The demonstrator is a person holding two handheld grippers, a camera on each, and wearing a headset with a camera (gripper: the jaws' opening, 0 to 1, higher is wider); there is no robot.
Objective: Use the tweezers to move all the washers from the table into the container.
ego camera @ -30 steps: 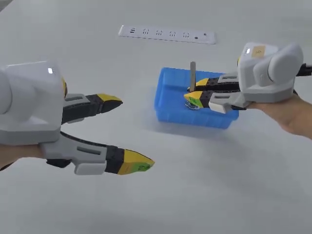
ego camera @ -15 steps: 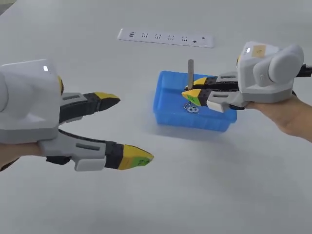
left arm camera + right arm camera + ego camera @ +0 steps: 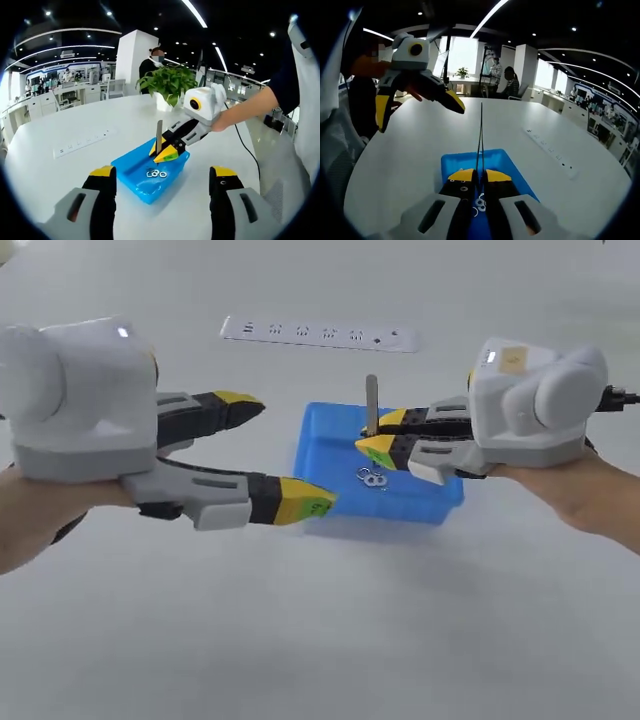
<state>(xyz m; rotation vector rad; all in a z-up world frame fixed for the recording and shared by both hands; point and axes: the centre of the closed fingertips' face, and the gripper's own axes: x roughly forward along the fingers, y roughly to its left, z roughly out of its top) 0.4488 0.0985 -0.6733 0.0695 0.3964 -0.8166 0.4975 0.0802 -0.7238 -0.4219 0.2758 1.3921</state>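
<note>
Your right hand-held gripper is clenched on the tweezers, jaws closed together with the thin metal strip pinched between their yellow tips. The tweezers stand nearly upright, their long axis vertical and crosswise to the gripper, which reaches in level from the right. The blunt grey end points up, well above the jaws, and the lower end is hidden behind the jaw tips, so you cannot tell how close it comes to the floor of the container. In the right gripper view the tweezers show edge-on as a fine line rising straight from between the two jaws. The gripper and tweezers hang over the blue container, a shallow rectangular tray sitting on the pale counter. A small cluster of washers lies on the container's floor, touching one another, just below the right gripper's tips. Your left hand-held gripper is released, jaws spread wide and gripping nothing, held above the counter at the container's left side. In the head view its nearer jaw tip overlaps the container's front left corner. A white power strip lies flat on the counter beyond the container, well apart from it.
</note>
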